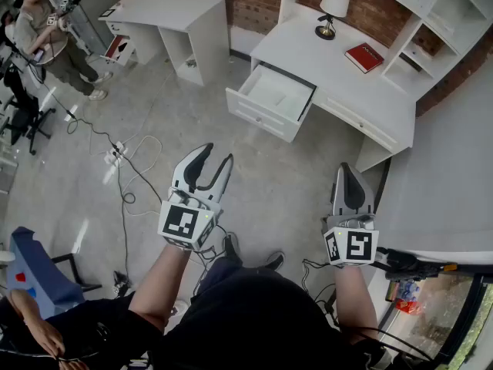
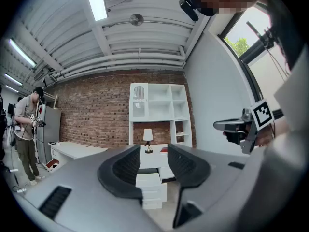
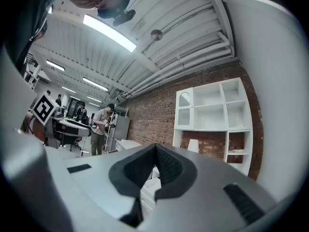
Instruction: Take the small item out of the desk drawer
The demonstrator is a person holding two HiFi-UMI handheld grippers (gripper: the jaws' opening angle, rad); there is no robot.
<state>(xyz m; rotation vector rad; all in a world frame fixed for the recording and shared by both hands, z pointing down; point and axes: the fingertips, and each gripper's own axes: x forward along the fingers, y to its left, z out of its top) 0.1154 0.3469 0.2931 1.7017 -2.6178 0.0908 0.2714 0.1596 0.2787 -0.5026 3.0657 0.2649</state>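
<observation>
The small item cannot be made out; the drawer [image 1: 260,112] where it should lie stands pulled out of the desk [image 1: 339,79] on the far side of the floor, right of centre, and from the head view its white inside shows only a pale bottom, too far off to tell what lies on it; in the left gripper view the drawer's front hides its inside altogether. At the far left a person [image 1: 46,37] is partly cut by the frame edge, beside a second desk [image 1: 173,10] whose own low drawer is too small to read; cables [image 1: 123,160] trail across the floor toward the near left, where a chair [image 1: 38,272] is half out of frame. The left gripper [image 1: 217,154] is held level well short of the desk, jaws spread wide and released, with nothing between them; the open drawer shows far off through the gap in its own view. The right gripper [image 1: 348,169] is level beside it to the right, jaws clenched tip to tip on nothing; in its own view they block most of the desk. On the desk top a lamp [image 1: 333,6] stands far back and a red book [image 1: 363,56] lies to its right; the shelves [image 1: 431,14] at the far right are cut off by the frame, and their visible compartments look white and bare.
</observation>
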